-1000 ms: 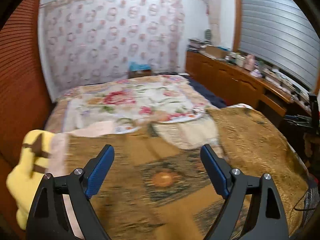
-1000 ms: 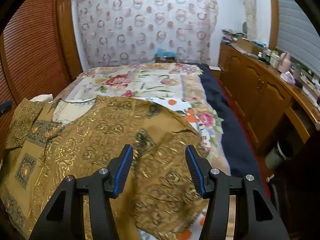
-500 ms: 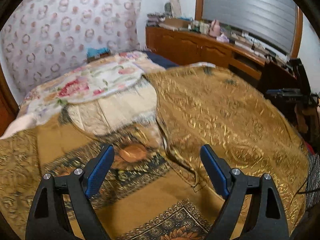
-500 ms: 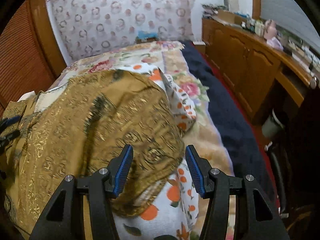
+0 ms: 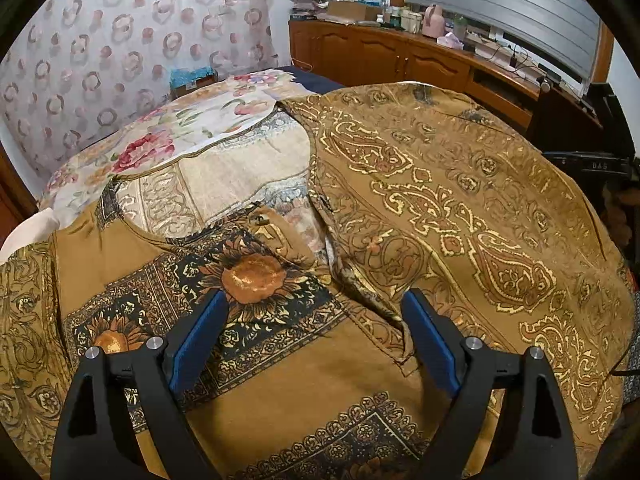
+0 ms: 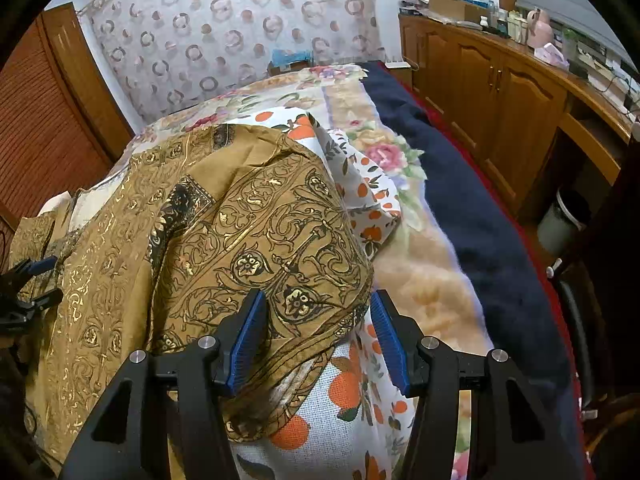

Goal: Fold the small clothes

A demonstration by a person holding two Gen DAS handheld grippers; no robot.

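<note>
While both sets of jaws stand apart and hold nothing, the left gripper hovers over the brown patterned garment, and the right gripper straddles its bunched edge. The garment lies spread and rumpled on the bed, partly over an orange-print cloth; no fold appears finished. Beyond stands a wooden cabinet.
</note>
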